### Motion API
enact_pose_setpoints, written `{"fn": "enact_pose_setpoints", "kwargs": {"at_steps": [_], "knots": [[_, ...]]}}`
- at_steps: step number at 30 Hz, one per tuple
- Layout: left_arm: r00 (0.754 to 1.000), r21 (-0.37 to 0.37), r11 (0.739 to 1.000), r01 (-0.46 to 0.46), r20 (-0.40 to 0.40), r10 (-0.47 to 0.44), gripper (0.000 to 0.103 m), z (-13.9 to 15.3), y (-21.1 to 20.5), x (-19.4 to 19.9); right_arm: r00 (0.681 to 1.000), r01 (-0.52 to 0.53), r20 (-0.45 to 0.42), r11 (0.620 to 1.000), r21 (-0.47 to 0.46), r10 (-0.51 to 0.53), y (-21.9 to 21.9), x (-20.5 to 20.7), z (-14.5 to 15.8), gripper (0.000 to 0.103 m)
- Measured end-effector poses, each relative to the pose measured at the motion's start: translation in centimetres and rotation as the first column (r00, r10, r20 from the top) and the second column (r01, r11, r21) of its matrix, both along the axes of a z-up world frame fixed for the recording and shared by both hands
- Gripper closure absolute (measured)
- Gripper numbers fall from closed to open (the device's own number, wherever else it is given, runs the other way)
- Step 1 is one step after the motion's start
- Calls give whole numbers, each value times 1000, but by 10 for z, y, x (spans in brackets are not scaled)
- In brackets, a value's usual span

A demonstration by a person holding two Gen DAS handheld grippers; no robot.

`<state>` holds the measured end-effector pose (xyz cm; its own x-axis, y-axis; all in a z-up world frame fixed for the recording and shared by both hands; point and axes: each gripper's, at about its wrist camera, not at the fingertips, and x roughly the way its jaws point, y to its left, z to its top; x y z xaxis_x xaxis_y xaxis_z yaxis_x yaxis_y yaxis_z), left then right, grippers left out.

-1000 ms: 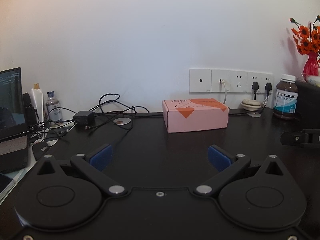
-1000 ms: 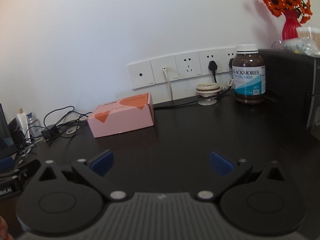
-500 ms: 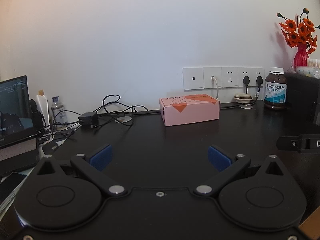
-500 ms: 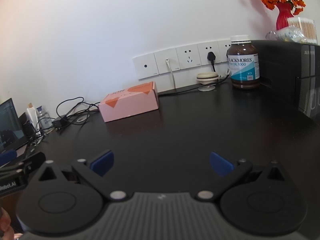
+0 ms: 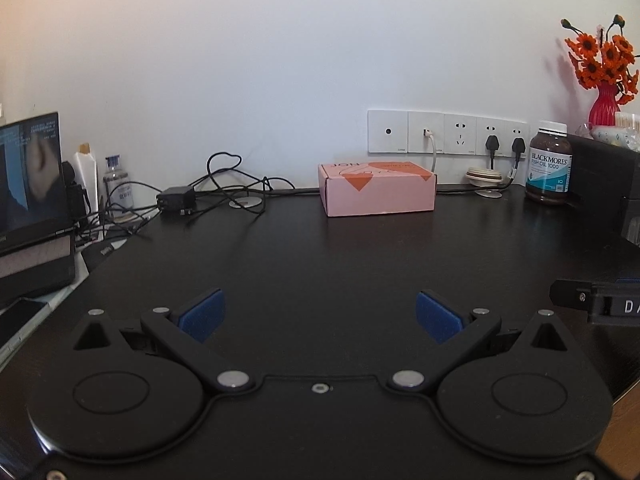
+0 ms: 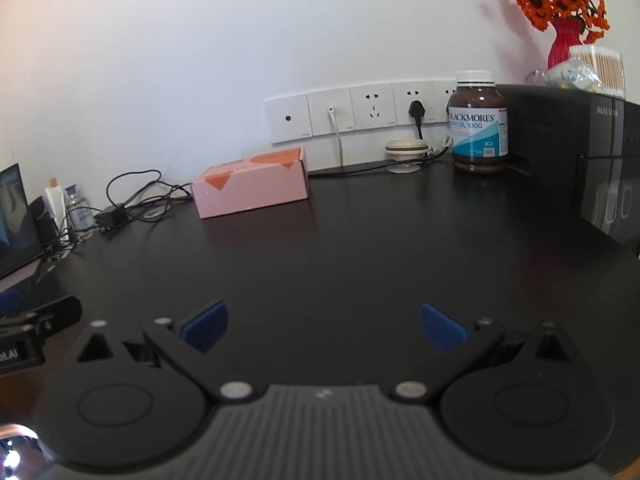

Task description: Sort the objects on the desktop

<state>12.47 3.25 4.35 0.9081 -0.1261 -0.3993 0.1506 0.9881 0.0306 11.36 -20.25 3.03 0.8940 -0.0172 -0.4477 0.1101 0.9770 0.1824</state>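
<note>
A pink cardboard box (image 5: 377, 188) (image 6: 251, 188) with orange triangles sits at the back of the black desk (image 5: 340, 264) (image 6: 360, 248), by the wall. A brown Blackmores fish oil bottle (image 5: 548, 162) (image 6: 477, 123) stands upright at the back right beside a black appliance (image 6: 576, 152). My left gripper (image 5: 319, 315) hovers low over the desk's near part, open, nothing between its blue pads. My right gripper (image 6: 323, 327) is likewise open and empty. Each gripper's body shows at the edge of the other's view: the right gripper (image 5: 600, 304), the left gripper (image 6: 32, 332).
Tangled cables and a charger (image 5: 176, 199) lie back left, next to a small bottle (image 5: 116, 188) and a laptop (image 5: 32, 200). Wall sockets (image 5: 444, 133) carry plugs. A round cream object (image 5: 485, 178) sits under them. A red vase of orange flowers (image 6: 564, 12) and cotton swabs (image 6: 600, 68) top the appliance.
Both grippers have drawn back from the wall, so the box and bottle look smaller and more of the desk shows. Both stayed open and empty.
</note>
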Motion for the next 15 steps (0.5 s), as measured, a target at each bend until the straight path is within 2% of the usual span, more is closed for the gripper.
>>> {"fn": "enact_pose_setpoints", "kwargs": {"at_steps": [9, 15], "knots": [[1000, 12, 1000, 1, -14, -1, 0, -9, -3, -8, 1000, 1, -7, 1000, -15, -1, 6, -7, -5, 1], [999, -14, 1000, -2, -42, 1, 0, -13, -2, -9, 1000, 4, -12, 999, -34, -5, 9, -8, -9, 1]]}}
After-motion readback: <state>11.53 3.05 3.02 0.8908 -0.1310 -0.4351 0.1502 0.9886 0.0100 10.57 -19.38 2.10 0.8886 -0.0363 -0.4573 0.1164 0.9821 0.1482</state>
